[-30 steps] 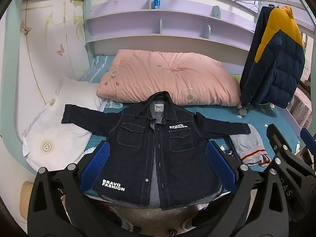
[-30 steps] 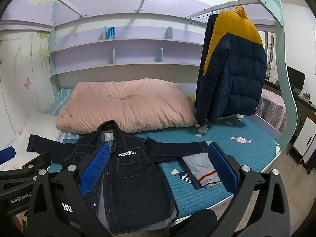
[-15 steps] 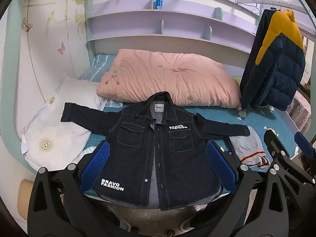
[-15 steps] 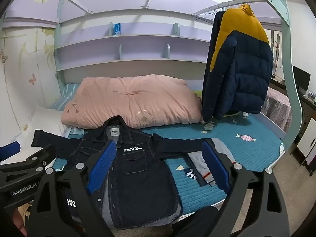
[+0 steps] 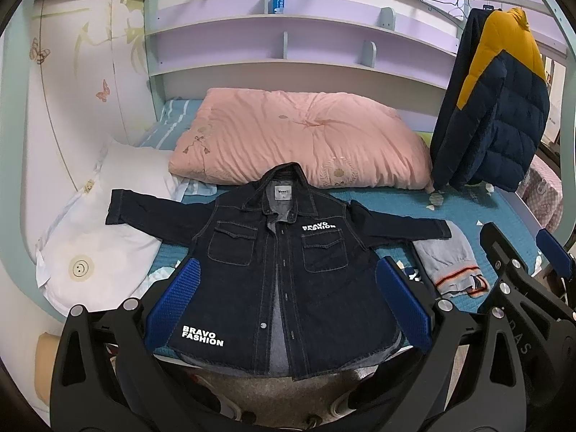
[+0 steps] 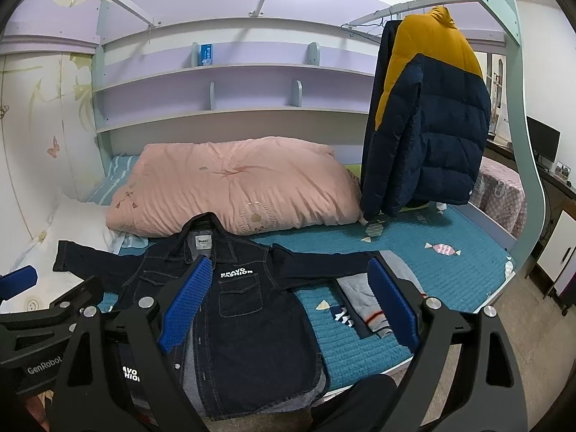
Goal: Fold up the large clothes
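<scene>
Left wrist view | denim jacket (image 5: 284,270) flat on bed (image 5: 464,212), collar toward pink quilt (image 5: 298,144), hem toward me, sleeves outstretched sideways | my left tool (image 5: 288,304) spread, empty | my right tool (image 6: 288,309) spread, empty

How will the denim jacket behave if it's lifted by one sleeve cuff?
The denim jacket lies flat with its sleeves spread, so it's probably floppy and will drape. The cloth looks thick, so it's likely heavyish. Its hem overhangs the bed edge, so it may slide off.

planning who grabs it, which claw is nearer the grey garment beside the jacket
Right. The right claw hovers over the bed edge with the grey garment just ahead, by its right finger. The left claw is centred on the jacket, the garment off to its right.
</scene>
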